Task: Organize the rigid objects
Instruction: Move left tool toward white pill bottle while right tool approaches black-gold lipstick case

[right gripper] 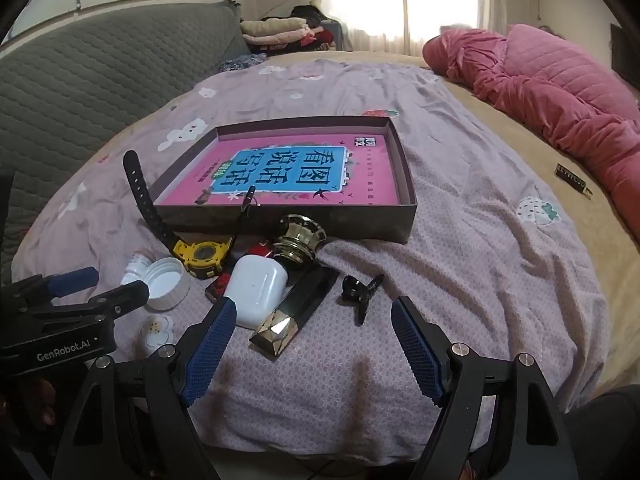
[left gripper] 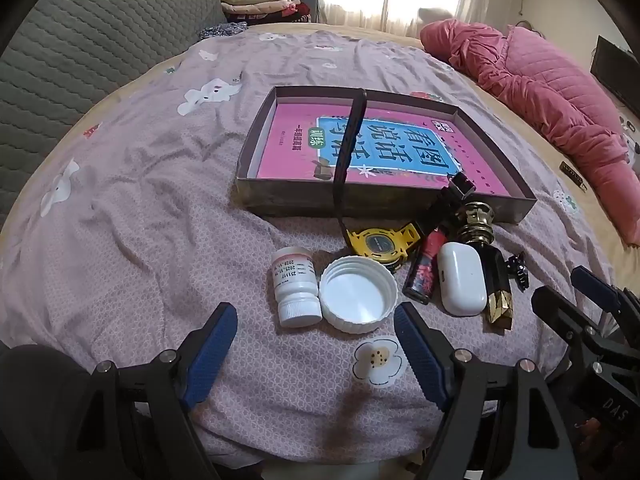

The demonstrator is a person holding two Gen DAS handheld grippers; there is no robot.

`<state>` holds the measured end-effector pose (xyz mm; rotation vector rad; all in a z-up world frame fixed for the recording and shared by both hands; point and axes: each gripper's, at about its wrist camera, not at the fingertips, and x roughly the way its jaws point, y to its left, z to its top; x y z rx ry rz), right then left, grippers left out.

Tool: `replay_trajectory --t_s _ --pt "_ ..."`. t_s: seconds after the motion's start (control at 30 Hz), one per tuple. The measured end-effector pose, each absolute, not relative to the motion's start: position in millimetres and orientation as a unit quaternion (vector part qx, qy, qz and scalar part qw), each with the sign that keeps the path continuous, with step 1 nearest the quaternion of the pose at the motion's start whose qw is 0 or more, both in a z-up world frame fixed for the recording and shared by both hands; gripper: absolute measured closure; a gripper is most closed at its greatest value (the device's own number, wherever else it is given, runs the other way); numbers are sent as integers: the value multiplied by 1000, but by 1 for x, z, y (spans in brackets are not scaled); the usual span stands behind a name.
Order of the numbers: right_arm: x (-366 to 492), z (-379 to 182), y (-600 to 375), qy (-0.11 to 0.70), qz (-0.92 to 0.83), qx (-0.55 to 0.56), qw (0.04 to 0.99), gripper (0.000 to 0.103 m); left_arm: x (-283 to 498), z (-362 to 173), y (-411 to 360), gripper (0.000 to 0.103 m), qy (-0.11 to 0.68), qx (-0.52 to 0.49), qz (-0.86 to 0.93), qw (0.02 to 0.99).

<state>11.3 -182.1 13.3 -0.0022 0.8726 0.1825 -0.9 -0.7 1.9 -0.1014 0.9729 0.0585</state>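
On the lilac bedsheet lies a shallow dark box [left gripper: 280,196] [right gripper: 404,184] with a pink book inside. In front of it sit a small white pill bottle [left gripper: 296,288] [right gripper: 138,266], a white lid [left gripper: 358,294] [right gripper: 166,282], a yellow watch [left gripper: 380,244] [right gripper: 202,256] with its black strap over the box wall, a red lighter [left gripper: 422,272], a white earbud case [left gripper: 462,284] [right gripper: 258,290], a black and gold bottle [left gripper: 494,276] [right gripper: 298,300] and a black hair clip [left gripper: 518,270] [right gripper: 360,290]. My left gripper [left gripper: 316,354] is open just short of the pill bottle and lid. My right gripper [right gripper: 314,350] is open, its left finger beside the earbud case.
A pink quilted blanket [left gripper: 540,92] [right gripper: 552,96] is heaped on the right of the bed. A grey quilted headboard [left gripper: 80,48] [right gripper: 80,68] rises on the left, folded clothes [left gripper: 260,0] behind it. A small dark comb-like item [right gripper: 572,178] lies on the tan sheet at the right.
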Motion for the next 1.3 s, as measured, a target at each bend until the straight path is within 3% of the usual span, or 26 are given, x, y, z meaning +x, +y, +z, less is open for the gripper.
replay_trajectory --t_s 1.3 --pt "10 8 -180 424 87 3 901 22 -1 -2 9 23 475 -61 34 877"
